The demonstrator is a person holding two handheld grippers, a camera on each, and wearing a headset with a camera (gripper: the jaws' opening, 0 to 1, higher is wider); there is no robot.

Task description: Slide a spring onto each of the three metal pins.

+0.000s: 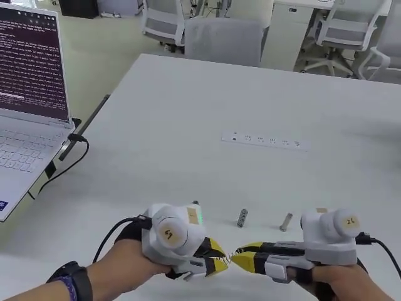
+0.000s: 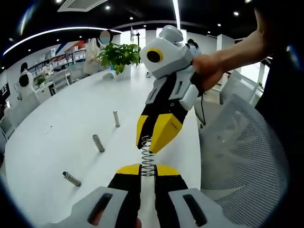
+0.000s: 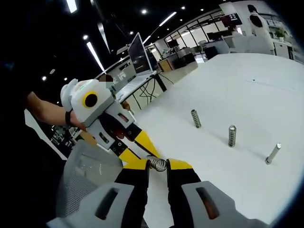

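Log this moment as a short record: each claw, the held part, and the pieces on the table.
left claw: shut on one end of the spring
right claw: shut on the spring's other end
spring: spans the gap between the two claws, off the table
bare pin: on the table, no coil on it
middle coiled piece: on the table beside the bare pin
end coiled piece: last in the row; pin inside, cannot tell

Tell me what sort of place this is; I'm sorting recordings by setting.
Most likely an open-plan office: a large white table with an open laptop, swivel chairs behind it, and a potted plant.
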